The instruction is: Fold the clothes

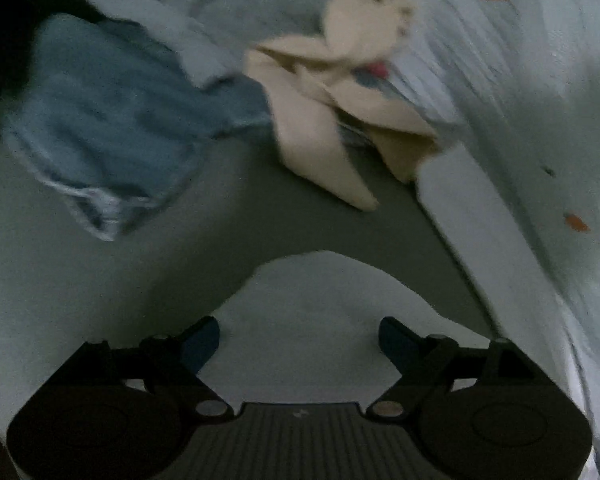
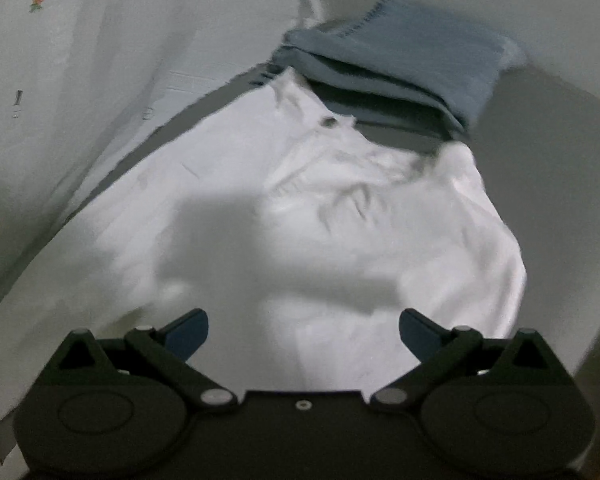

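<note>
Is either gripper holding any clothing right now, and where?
Nothing held: left gripper and right gripper are both open above the white garment.

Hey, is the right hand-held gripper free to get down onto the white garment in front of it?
Probably yes: the right hand-held gripper is open and empty, and the white garment lies spread just ahead with nothing over it.

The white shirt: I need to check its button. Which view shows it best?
The right wrist view: the white shirt lies spread out, button visible. The left wrist view shows only a rounded edge.
</note>
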A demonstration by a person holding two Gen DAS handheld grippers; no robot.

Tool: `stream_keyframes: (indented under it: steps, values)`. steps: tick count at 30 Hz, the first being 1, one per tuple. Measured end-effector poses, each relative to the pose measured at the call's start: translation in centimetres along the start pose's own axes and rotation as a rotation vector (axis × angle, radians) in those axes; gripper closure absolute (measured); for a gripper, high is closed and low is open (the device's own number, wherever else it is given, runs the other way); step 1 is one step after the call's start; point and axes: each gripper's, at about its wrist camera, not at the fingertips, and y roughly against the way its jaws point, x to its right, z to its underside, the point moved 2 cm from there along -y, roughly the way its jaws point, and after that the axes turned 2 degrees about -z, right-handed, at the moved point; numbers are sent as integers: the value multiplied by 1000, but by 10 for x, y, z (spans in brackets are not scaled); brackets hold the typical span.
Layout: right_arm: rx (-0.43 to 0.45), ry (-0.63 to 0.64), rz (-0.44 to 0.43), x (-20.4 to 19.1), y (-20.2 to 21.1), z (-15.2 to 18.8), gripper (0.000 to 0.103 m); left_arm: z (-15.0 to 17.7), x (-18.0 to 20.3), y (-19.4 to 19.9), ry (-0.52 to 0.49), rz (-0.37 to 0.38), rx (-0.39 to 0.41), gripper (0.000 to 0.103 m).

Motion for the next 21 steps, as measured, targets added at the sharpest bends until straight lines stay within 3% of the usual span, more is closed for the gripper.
stream_keyframes:
  steps: [2,3,4,5,8,10,12,14,17,18,21]
  values:
    - [-3,-26,9,-4,3,10,0,-1,12,-9,-45,70,-27,58]
    - [-3,-39,12,-6,3,14,0,0,19,-12,-68,109,-45,68]
    - [-5,-44,11,-10,3,17,0,0,29,-15,-91,146,-62,88]
    - [-8,-48,9,-14,2,21,0,3,41,-17,-124,185,-78,99]
    - [-16,-61,4,-26,0,32,0,14,81,-16,-269,297,-124,100]
    - [-23,-46,1,-34,-3,34,0,22,104,-7,-414,319,-101,95]
    - [-24,-30,-10,-43,-5,38,0,22,109,1,-475,260,-36,81]
    - [-23,-15,-25,-49,-5,42,0,14,99,4,-459,173,14,56]
    - [-31,7,-25,-55,-8,48,0,-7,72,0,-414,-1,66,28]
    - [-36,8,-26,-56,-10,50,0,-14,61,-1,-389,-64,83,27]
    - [-51,7,-29,-58,-13,55,0,-26,39,-10,-336,-88,37,20]
